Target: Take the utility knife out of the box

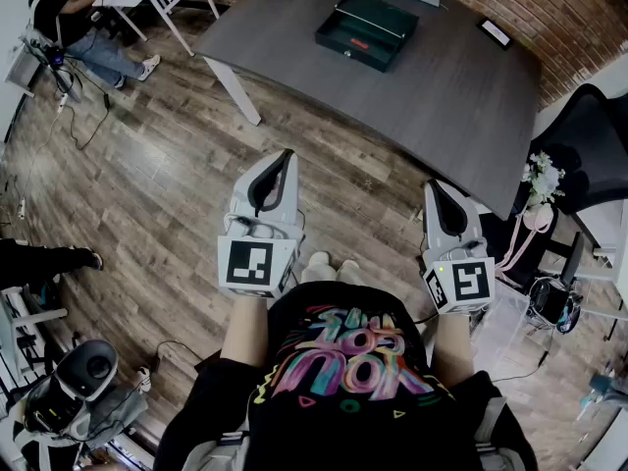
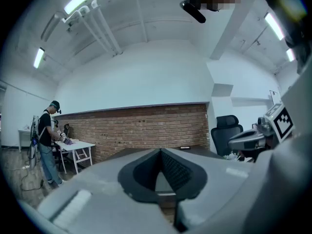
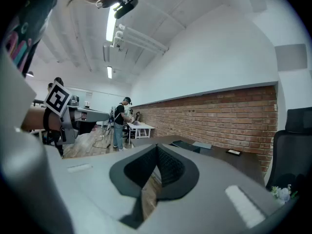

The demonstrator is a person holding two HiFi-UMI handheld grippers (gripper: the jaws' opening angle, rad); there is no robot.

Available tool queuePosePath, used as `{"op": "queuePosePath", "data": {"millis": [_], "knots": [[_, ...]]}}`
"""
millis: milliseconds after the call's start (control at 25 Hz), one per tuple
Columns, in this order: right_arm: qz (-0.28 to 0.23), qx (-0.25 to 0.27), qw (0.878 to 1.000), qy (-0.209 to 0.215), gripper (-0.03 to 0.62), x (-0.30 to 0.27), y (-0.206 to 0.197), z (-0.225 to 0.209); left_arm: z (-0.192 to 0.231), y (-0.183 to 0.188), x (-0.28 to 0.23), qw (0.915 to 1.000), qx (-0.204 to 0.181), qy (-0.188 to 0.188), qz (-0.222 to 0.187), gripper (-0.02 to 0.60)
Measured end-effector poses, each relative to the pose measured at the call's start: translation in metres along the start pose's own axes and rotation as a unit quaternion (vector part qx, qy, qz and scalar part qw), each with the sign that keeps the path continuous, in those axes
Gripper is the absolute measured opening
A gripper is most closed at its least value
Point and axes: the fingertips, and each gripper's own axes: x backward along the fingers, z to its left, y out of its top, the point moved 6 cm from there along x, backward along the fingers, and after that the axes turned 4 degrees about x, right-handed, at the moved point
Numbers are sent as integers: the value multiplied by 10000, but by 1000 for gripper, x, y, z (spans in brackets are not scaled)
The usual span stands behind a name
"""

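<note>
Above floor [image 1: 147, 194], left gripper [image 1: 287, 155] closed (empty)

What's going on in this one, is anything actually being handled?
Nothing is being handled. A person stands back from the dark table, holding the left claw and the right claw out in front, roughly level. Both are shut and empty. The open green box sits on the table, well beyond both claws, with a small red item inside, too small to identify.
</note>
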Motion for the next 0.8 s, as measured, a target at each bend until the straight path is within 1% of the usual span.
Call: {"op": "queuePosePath", "data": {"millis": [200, 360, 480, 640, 800], "knots": [[-162, -3, 9999, -46, -2, 8, 4, -3, -11, 5, 3, 9999, 119, 54, -47, 2], [-270, -23, 9996, 106, -2, 15, 4, -3, -21, 6, 11, 9998, 96, 123, -88, 2], [-319, 1, 9992, 250, -2, 20, 4, -2, -27, 6, 16, 9998, -29, 156, -157, 2], [-331, -8, 9987, 396, -2, 26, -1, -3, -39, 2, 23, 9997, -58, 221, -112, 0], [-303, -79, 9982, 510, -2, 23, -7, -4, -41, -2, 24, 9995, -28, 321, -61, 2]]}}
